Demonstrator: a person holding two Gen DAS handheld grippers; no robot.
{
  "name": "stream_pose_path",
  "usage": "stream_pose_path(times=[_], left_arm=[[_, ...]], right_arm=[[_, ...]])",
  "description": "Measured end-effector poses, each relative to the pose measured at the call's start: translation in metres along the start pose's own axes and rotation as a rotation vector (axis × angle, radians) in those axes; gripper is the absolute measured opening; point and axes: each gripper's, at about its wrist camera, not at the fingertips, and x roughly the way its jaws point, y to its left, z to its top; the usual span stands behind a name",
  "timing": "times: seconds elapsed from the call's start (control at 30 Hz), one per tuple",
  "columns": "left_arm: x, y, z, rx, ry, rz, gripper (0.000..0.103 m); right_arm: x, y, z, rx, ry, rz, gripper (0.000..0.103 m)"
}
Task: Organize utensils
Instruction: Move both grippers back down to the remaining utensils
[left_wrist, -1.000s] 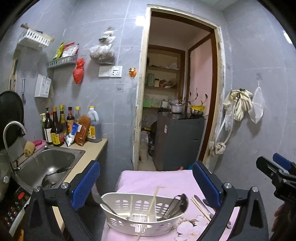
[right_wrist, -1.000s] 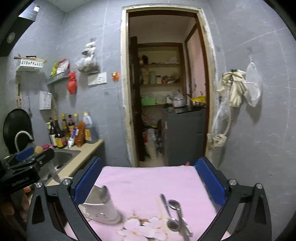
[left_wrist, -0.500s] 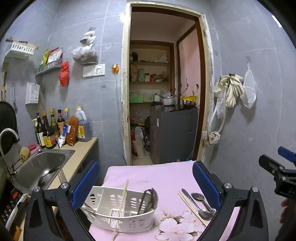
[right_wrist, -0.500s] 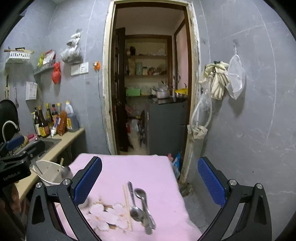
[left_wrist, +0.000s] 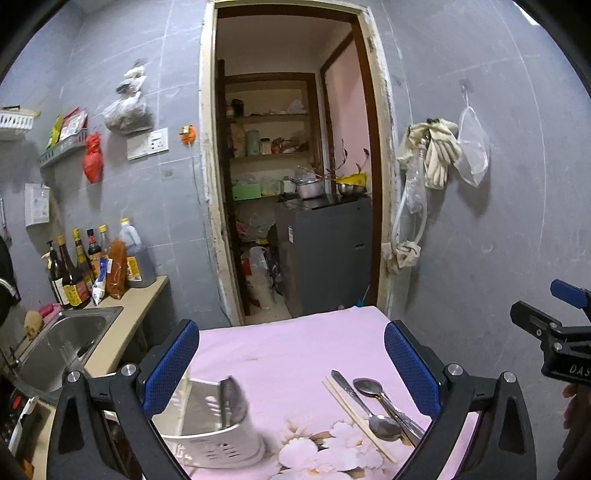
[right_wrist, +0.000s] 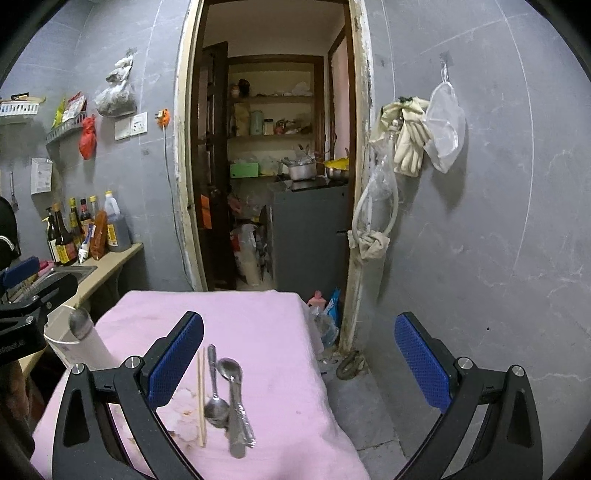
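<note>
Both grippers' jaws spread wide, empty. Spoons (right_wrist: 225, 387) and chopsticks (right_wrist: 200, 395) lie on pink-clothed desk (right_wrist: 258, 325), long axes pointing away, below-left of right gripper (right_wrist: 295, 365), the nearer; white basket (left_wrist: 218, 439) left.

spoons (left_wrist: 373, 404): 2 | chopsticks (left_wrist: 356, 415): 2 | white basket (left_wrist: 218, 439): 1 | utensil in basket (left_wrist: 231, 402): 1, blurred | bottles by sink (left_wrist: 75, 273): several, count unclear | sink (left_wrist: 62, 341): 1

Basket (left_wrist: 218, 439) left, spoons (left_wrist: 376, 406) right on tbl (left_wrist: 288, 343).
</note>
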Motion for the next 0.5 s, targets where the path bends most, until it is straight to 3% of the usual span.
stream_pose_path(times=[0.27,0.5], left_arm=[[0.031,-0.041,-0.008,0.034,0.072,0.012,0.101],[0.073,-0.063,-0.024,-0.018,0.219,0.027,0.101]], right_arm=[[0.031,-0.033,-0.018,0.02,0.045,0.033,0.102],[0.067,-0.059,-0.032,0.027,0.087,0.063,0.102]])
